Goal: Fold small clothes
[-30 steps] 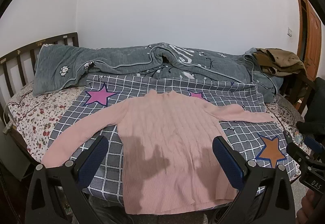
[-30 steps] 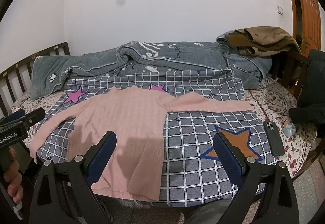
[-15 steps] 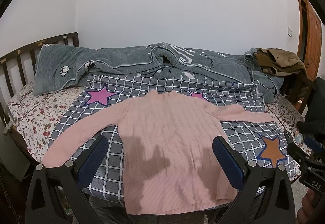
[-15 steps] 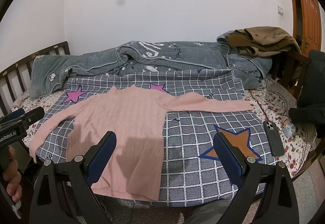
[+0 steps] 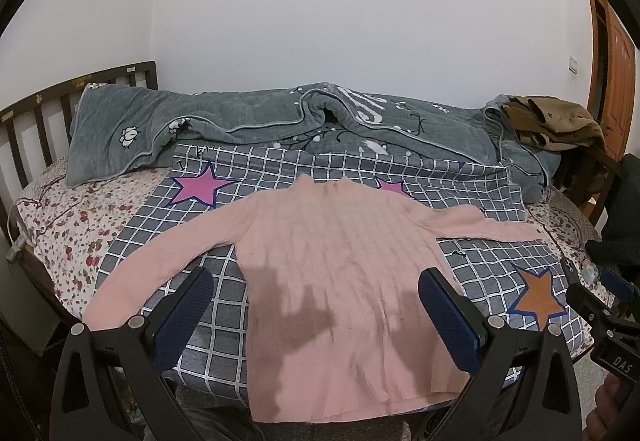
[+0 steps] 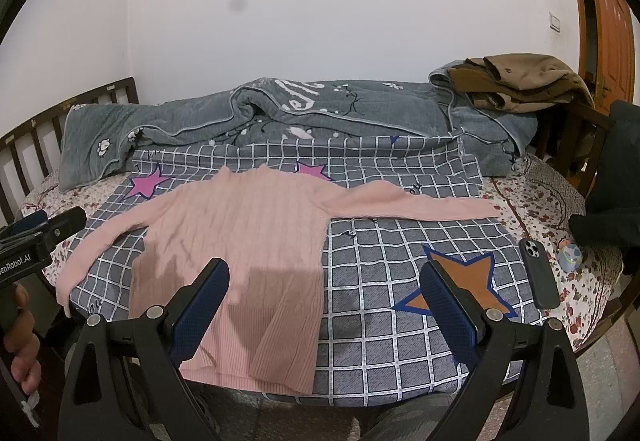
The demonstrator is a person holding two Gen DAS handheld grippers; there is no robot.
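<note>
A pink ribbed sweater [image 5: 340, 261] lies flat, front down or up I cannot tell, on a grey checked cover with stars [image 5: 224, 321]. Both sleeves are spread out sideways. My left gripper [image 5: 316, 297] is open and empty, held above the sweater's lower half. In the right wrist view the sweater [image 6: 240, 237] lies left of centre, its right sleeve [image 6: 420, 205] stretched out. My right gripper [image 6: 324, 289] is open and empty, above the sweater's right hem edge and the cover.
A grey quilt [image 5: 280, 121] is bunched along the far side of the bed. Brown clothes [image 6: 520, 81] are piled at the far right. A phone [image 6: 538, 273] and a small toy [image 6: 570, 257] lie at the bed's right edge. A wooden headboard [image 5: 36, 109] is left.
</note>
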